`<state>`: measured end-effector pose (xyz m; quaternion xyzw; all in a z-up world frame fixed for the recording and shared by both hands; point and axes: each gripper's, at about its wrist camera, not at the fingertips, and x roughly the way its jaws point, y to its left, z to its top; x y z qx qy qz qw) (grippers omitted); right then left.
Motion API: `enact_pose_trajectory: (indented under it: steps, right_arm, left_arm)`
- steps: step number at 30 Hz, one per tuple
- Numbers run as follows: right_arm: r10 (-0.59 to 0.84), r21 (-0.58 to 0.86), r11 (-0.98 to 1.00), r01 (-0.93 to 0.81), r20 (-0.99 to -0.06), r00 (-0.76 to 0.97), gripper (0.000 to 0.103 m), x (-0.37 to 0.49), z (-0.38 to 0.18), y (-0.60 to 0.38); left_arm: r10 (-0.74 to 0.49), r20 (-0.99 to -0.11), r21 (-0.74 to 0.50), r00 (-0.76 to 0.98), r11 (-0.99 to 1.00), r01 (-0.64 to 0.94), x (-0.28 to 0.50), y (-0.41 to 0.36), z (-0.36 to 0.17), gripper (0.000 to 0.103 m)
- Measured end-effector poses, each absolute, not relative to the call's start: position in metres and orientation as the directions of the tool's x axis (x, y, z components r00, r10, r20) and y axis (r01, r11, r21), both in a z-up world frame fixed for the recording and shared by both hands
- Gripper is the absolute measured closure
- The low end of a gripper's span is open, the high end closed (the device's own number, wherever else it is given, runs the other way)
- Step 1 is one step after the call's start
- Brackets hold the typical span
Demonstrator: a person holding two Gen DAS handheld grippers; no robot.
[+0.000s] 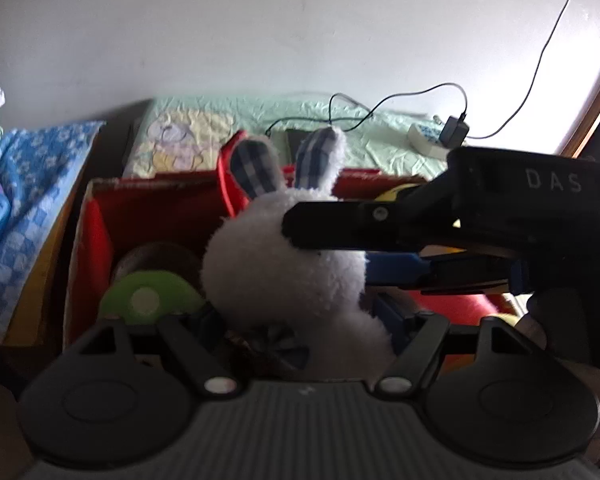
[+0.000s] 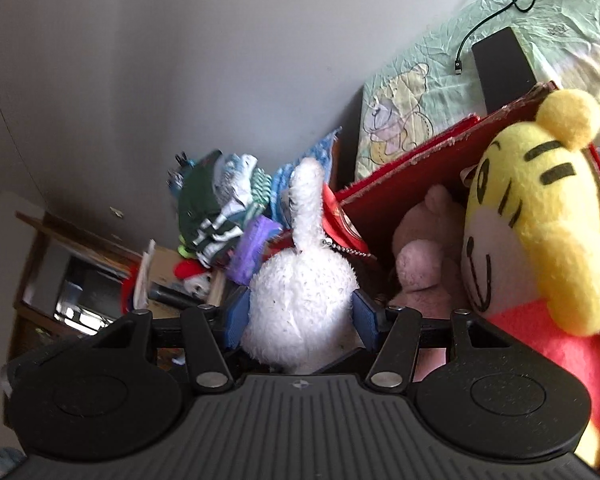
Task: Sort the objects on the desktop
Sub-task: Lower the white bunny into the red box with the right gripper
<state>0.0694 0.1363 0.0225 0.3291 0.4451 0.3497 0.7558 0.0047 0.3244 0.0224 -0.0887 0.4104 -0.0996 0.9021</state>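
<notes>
Upright, white plush rabbit (image 2: 300, 292) with ears pointing up, clamped by right claw (image 2: 300, 316), left claw (image 1: 300, 332) grasping its lower body

Right gripper (image 2: 300, 314) clamped on white plush rabbit (image 2: 300, 296), blue pads (image 2: 365, 316) pressed into both flanks, one ear sticking up. Red cardboard box (image 2: 412, 168) just right of it holds a pink plush (image 2: 424, 264). Yellow tiger plush (image 2: 540, 220) at far right. Clothes pile (image 2: 216, 204) behind.
</notes>
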Motion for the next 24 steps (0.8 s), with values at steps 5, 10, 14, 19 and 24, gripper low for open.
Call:
enact_pose_trajectory:
  steps: [5,10,14,19,24]
  right_arm:
    - [0.805,0.801,0.560,-0.210,-0.466,0.368,0.046,0.075,0.007,0.139]
    - [0.765,0.752,0.618,-0.230,-0.508,0.397,0.052,0.079,0.005,0.142]
    - [0.733,0.685,0.669,-0.290,-0.542,0.411,0.054,0.075,0.008,0.145]
    - [0.713,0.640,0.696,-0.326,-0.564,0.416,0.056,0.075,0.004,0.142]
    - [0.680,0.593,0.730,-0.340,-0.580,0.449,0.058,0.079,0.003,0.148]
  left_arm:
    - [-0.265,-0.733,-0.253,0.626,0.961,0.109,0.005,0.330,0.016,0.028]
    - [-0.241,-0.752,-0.216,0.613,0.970,0.115,0.005,0.316,0.009,0.028]
    - [-0.245,-0.769,-0.209,0.590,0.969,0.130,0.010,0.307,0.001,0.026]
    - [-0.208,-0.776,-0.155,0.595,0.978,0.139,0.008,0.295,-0.008,0.026]
    - [-0.194,-0.779,-0.134,0.596,0.980,0.145,0.011,0.295,-0.013,0.029]
